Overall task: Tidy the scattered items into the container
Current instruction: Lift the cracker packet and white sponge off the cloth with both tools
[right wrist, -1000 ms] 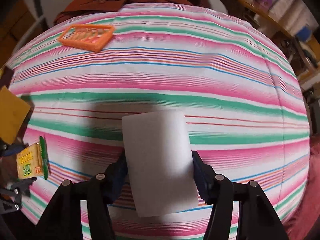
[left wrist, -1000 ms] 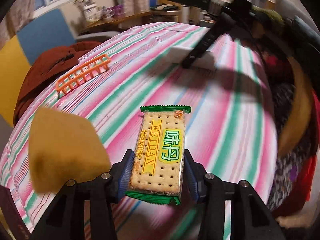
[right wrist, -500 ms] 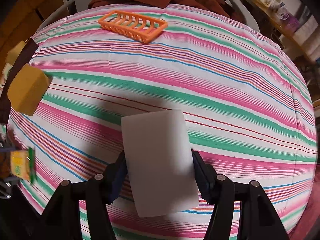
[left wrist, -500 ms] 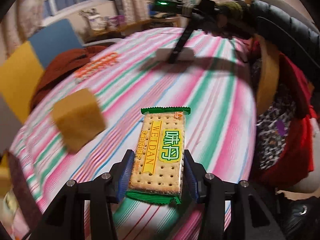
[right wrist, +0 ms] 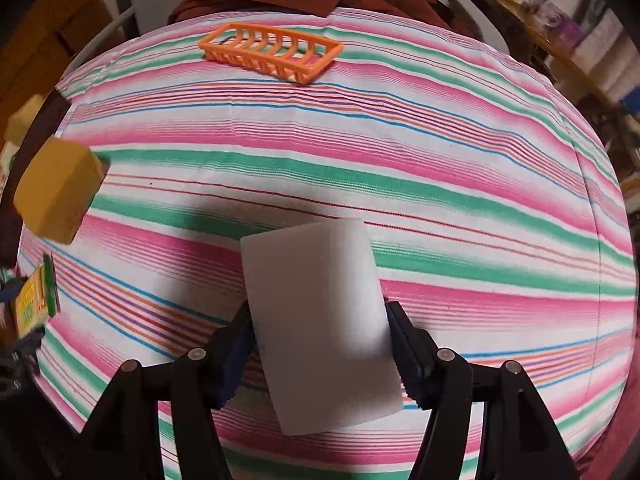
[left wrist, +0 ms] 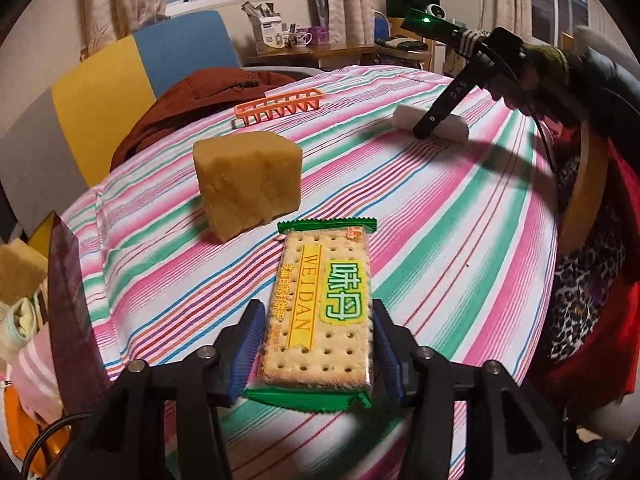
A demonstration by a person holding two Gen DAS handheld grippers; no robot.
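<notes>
Left tool (left wrist: 318,354) was closed on a cracker packet (left wrist: 324,308), its blue pads pressing the packet's two long sides near the lower end, the green top seal pointing away from the tool. Ahead and slightly left of it, a yellow sponge block (left wrist: 248,184) sat on the striped counter (left wrist: 460,240), just beyond the packet's far end. Farther ahead, near the counter's far edge, stood the orange basket (left wrist: 280,106), with a brown jacket (left wrist: 188,108) draped over a chair behind it. Up to the right, the right tool (left wrist: 434,120) reached in, holding a white sponge (left wrist: 430,122) low over the cloth.

Right tool (right wrist: 320,354), in its own view, gripped the white sponge (right wrist: 320,320) by both long sides, pads snug against it, the block angled a little and held over the counter (right wrist: 440,184). Orange basket (right wrist: 272,54) lay well ahead, slightly left, standing open side up and well apart from the tool. Far to the left sat the yellow sponge block (right wrist: 56,190), and below it, at the picture's edge, the cracker packet (right wrist: 34,300) showed in the left tool (right wrist: 16,312).
</notes>
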